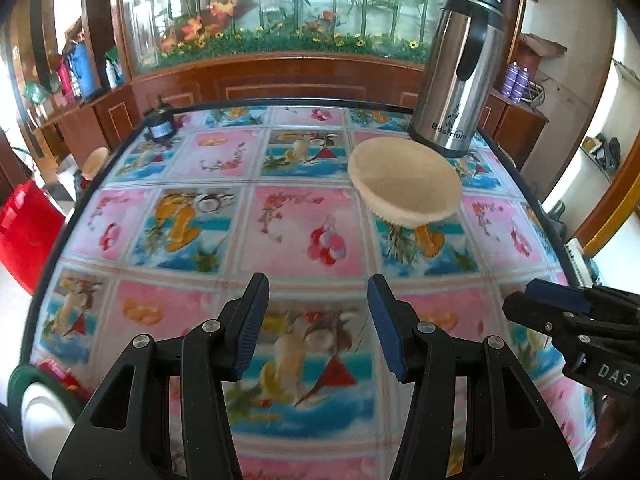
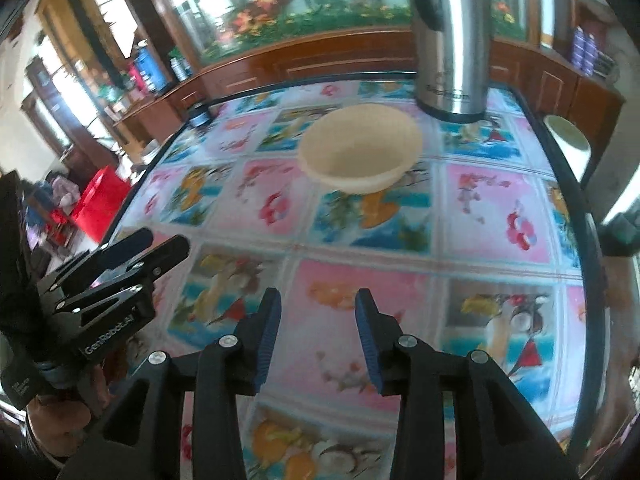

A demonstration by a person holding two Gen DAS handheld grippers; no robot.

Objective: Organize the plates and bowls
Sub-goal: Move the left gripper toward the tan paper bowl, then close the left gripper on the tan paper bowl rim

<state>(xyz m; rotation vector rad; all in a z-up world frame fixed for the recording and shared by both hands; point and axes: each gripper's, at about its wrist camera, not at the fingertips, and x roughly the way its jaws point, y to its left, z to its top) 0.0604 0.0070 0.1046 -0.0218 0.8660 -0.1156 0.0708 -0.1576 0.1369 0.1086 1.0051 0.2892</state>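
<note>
cream bowl (image 1: 404, 182) sits near the table's (image 1: 280, 216) far edge, beside the steel flask (image 1: 460, 76); left gripper (image 1: 318, 326) and right gripper (image 2: 318, 338) both parted, holding nothing.

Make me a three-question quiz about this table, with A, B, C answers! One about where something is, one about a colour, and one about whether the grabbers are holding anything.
1. Where is the bowl?
A. On the table, right in front of the steel flask
B. On the floor
C. Inside the left gripper

2. What colour is the bowl?
A. Bright red
B. Cream
C. Dark green

3. What are the left gripper and right gripper doing?
A. Both squeeze the bowl
B. One holds the flask
C. Both are open and hold nothing

Answers:
1. A, the bowl sits on the patterned table just before the steel flask.
2. B, its rim and inside look pale cream in both views.
3. C, only tablecloth shows between each pair of blue pads.
</note>
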